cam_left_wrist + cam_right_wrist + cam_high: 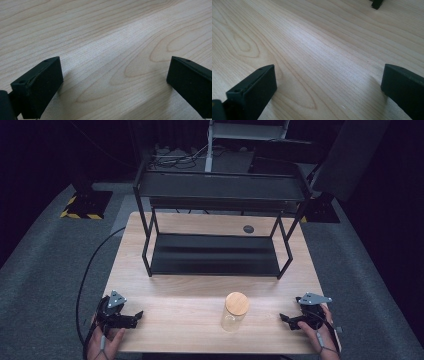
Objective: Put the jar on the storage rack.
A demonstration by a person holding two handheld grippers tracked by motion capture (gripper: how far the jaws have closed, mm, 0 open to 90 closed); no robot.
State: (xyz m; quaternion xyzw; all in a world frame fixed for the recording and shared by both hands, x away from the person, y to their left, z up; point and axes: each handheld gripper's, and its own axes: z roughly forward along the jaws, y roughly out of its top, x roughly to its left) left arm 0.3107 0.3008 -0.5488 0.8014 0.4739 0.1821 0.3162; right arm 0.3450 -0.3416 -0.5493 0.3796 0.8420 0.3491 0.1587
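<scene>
A clear glass jar [234,313] with a round wooden lid stands upright near the front middle of the wooden table [200,290]. My left gripper [136,317] rests on the table at the front left, well apart from the jar, jaws pointing right. In the left gripper view its jaws stand wide apart over bare wood, and the left gripper [113,82] is open and holds nothing. My right gripper [284,319] rests at the front right, jaws pointing left toward the jar. The right gripper [328,87] is open too, with only wood grain between its jaws.
A black two-tier metal shelf rack [216,222] stands across the back half of the table; one of its feet [377,3] shows in the right gripper view. A small dark round grommet [248,228] sits behind it. A black cable [87,270] trails off the left side.
</scene>
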